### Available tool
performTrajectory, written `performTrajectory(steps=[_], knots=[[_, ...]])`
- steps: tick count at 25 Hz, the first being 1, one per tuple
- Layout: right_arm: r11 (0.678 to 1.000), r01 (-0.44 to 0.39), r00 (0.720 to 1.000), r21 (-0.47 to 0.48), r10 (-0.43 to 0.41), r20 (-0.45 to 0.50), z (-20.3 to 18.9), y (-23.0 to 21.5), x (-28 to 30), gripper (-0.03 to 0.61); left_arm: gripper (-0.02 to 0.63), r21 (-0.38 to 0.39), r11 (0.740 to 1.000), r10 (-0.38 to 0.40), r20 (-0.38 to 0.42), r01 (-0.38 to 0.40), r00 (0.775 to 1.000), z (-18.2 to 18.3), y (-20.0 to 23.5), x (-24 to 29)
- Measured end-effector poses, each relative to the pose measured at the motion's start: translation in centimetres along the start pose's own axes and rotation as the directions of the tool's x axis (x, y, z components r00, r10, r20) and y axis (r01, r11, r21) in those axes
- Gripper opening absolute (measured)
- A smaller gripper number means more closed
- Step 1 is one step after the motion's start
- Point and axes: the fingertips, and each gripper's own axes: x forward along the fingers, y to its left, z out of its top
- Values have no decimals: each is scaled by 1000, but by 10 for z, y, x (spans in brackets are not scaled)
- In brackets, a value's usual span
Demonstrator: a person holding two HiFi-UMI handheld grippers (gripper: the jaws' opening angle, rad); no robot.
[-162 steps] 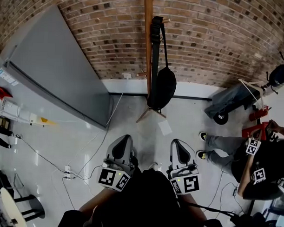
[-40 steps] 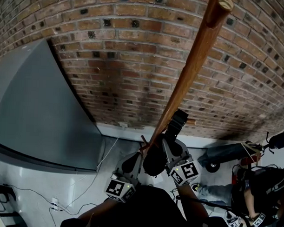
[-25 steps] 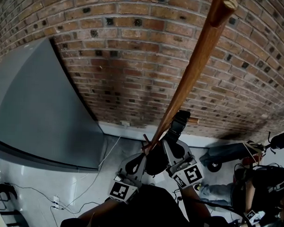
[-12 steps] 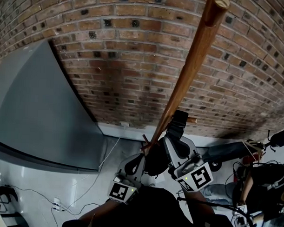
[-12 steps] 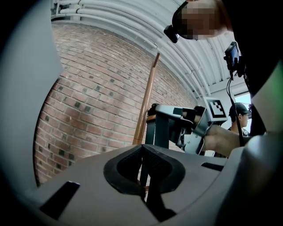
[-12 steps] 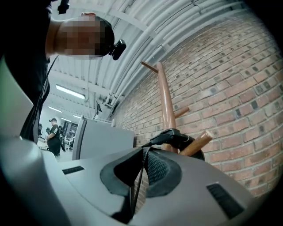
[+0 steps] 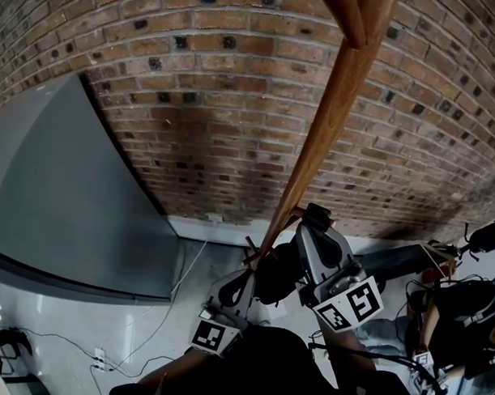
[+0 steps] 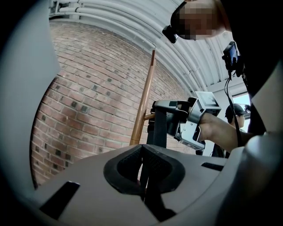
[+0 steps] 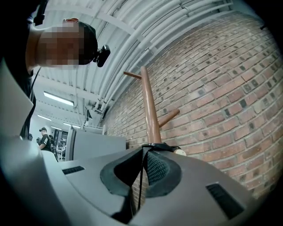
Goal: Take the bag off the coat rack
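Observation:
The wooden coat rack pole [image 7: 331,114] rises in front of the brick wall. A black bag [image 7: 275,275] hangs low against it, and its black strap [image 8: 160,128] runs up to a peg [image 9: 177,151]. My left gripper [image 7: 246,278] is low on the strap, and its jaws [image 8: 143,176] are shut on it. My right gripper [image 7: 310,217] is higher and is also shut on the strap [image 9: 142,172], just below where it loops over the peg. In the left gripper view the right gripper [image 8: 194,121] is up the strap. Most of the bag is hidden behind the grippers.
A grey panel [image 7: 61,194] leans against the brick wall [image 7: 195,85] at the left. Cables [image 7: 145,335] trail on the pale floor. Another person [image 7: 458,321] sits at the right by a dark wheeled object [image 7: 391,266]. Further pegs [image 9: 132,75] stick out higher on the pole.
Since the earliest frame the person has stepped up to the rack and both grippers have shut on the strap. In the last second the right gripper has lifted and shifted slightly right.

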Motion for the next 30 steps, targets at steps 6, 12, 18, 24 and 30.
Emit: performTrajectory(steps=[6, 12, 18, 24, 30], knots=[[1000, 1, 1000, -10, -1, 29, 14, -2, -4, 17, 17, -2, 1000, -4, 1, 4, 1000, 0, -4, 3], [999, -6, 999, -34, 7, 37, 25, 1, -5, 18, 17, -6, 1000, -5, 4, 5, 1000, 0, -6, 3], [1000, 0, 999, -30, 2, 51, 36, 3, -8, 18, 17, -15, 1000, -5, 5, 5, 1000, 2, -7, 1], [999, 6, 997, -48, -3, 78, 49, 8, -16, 18, 16, -14, 1000, -8, 11, 8, 1000, 3, -12, -5], [998, 21, 995, -52, -16, 96, 55, 10, -26, 18, 17, -14, 1000, -23, 13, 23, 1000, 1, -16, -7]])
